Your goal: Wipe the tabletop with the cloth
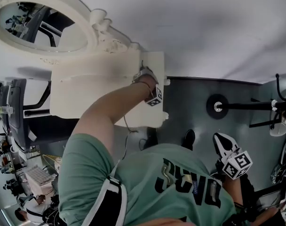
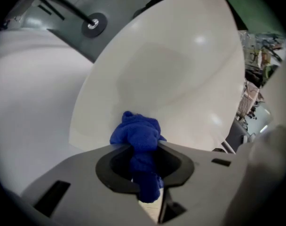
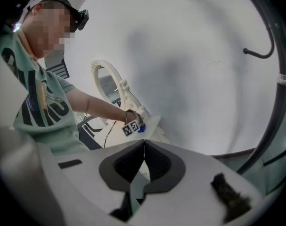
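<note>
1 cloth [image 2: 138, 135], blue, fuzzy, bunched, clamped in left gripper [image 2: 145, 173] jaws above 1 white glossy table [image 2: 180, 69] w/ rounded edge. Right gripper [image 3: 143, 159] jaws together, nothing btwn.

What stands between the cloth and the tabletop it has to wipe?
Nothing visible. The left gripper is shut on the cloth, and the tabletop ahead of it shows bare in the left gripper view.

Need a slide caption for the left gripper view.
Left gripper shut on a bunched blue cloth, white tabletop just ahead.
</note>
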A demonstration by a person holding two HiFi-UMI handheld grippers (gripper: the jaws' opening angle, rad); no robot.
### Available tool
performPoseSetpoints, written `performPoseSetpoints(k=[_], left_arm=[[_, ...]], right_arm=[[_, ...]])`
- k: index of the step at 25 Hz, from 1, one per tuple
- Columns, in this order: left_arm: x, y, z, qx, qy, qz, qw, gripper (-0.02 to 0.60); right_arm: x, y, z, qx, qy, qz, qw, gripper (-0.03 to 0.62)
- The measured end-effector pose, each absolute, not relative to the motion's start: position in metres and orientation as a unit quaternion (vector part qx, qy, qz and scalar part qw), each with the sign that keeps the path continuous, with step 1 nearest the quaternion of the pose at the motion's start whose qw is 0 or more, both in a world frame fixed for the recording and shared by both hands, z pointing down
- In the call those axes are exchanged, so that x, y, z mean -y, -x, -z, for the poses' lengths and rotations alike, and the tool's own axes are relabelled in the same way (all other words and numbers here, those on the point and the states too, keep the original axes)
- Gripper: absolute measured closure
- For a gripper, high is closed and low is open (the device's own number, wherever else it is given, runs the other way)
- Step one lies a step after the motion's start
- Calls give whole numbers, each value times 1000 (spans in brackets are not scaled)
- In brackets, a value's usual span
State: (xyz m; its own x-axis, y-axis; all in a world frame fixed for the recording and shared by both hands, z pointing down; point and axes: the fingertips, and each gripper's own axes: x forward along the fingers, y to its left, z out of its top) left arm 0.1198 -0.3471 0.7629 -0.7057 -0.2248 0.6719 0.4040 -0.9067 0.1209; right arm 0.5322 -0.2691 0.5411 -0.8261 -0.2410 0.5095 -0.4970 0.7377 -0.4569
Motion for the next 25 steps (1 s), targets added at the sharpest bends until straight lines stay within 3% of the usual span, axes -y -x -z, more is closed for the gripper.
performPoseSetpoints(k=[3, 8, 13, 18, 22, 25], left_arm=[[255, -144, -767, 166, 370, 895, 186, 483], [105, -196, -753, 163, 487, 849, 122, 483], [59, -221, -755, 112, 576, 808, 54, 483], [250, -221, -701, -163, 679, 715, -17, 483], [419, -195, -677, -359, 707, 591, -148, 482], [494, -162, -695, -441, 654, 582, -197, 482]], right_arm=[[269, -521, -529, 920, -187, -289, 190, 582], [267, -496, -514, 934, -155, -273, 171, 582], [260, -480, -507, 939, -137, -263, 172, 582], [267, -485, -514, 931, -158, -277, 180, 582], [267, -499, -529, 918, -181, -297, 190, 582], [270, -517, -537, 907, -203, -309, 202, 582]])
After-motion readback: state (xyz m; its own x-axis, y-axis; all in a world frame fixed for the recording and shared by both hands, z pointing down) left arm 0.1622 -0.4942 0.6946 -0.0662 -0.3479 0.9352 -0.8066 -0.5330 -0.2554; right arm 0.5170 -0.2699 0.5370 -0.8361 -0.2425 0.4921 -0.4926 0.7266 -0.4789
